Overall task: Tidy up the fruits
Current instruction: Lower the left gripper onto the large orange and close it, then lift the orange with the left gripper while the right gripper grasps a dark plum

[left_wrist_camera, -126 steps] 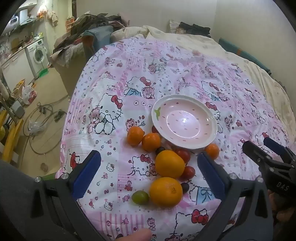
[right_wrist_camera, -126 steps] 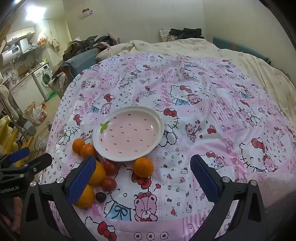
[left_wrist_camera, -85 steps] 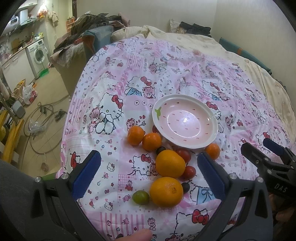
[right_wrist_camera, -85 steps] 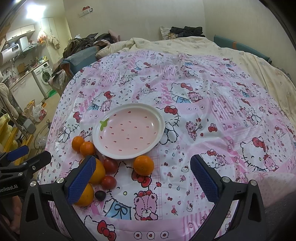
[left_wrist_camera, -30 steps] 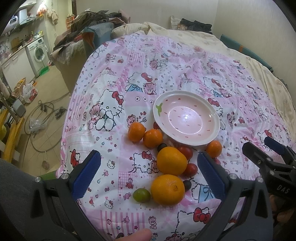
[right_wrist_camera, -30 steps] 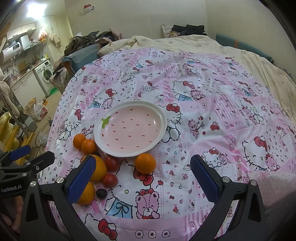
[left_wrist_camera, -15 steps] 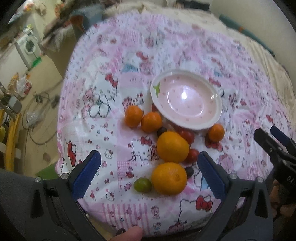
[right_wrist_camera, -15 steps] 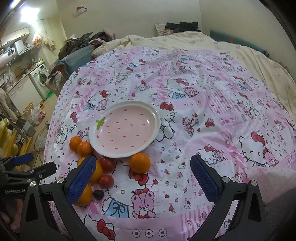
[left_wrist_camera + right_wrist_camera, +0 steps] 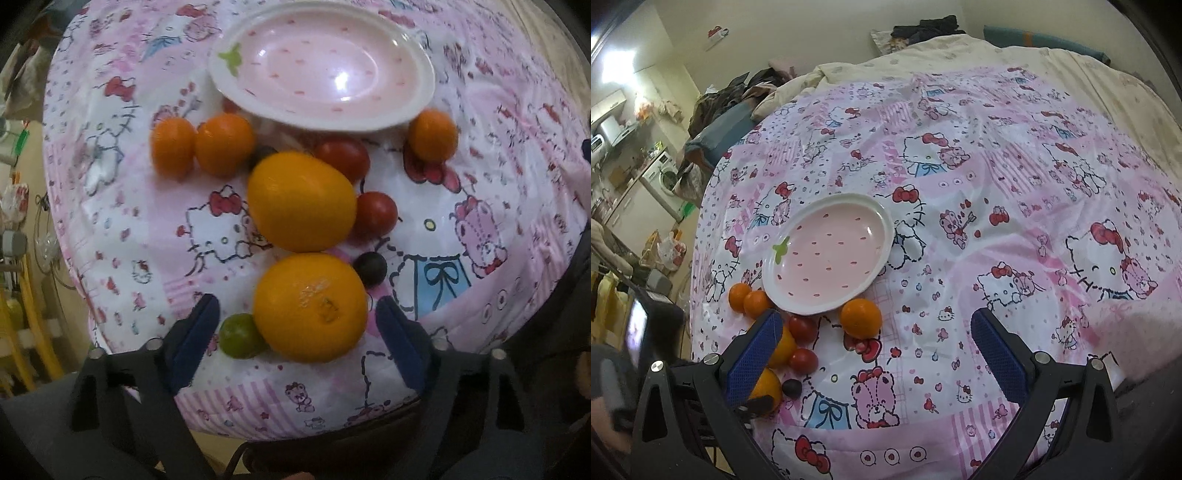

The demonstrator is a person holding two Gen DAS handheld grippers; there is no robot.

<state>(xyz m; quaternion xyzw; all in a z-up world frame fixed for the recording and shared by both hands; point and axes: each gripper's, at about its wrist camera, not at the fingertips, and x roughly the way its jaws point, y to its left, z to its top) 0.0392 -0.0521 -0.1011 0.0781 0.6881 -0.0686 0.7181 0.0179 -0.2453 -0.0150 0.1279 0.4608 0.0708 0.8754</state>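
A pink strawberry-pattern plate lies empty on the Hello Kitty bedspread. In front of it lie two large oranges, three small oranges, two red tomatoes, a dark grape and a small green fruit. My left gripper is open, its pads on either side of the nearest large orange and the green fruit, not touching. My right gripper is open and empty above the bedspread, right of the fruit; one small orange lies between its pads further off.
The bedspread's front edge drops off just below the nearest orange. A washing machine and clutter stand on the floor at far left. A cream duvet covers the far bed.
My left gripper has dropped forward and down to the fruit; the nearest large orange now sits between its pads. My right gripper has barely moved.
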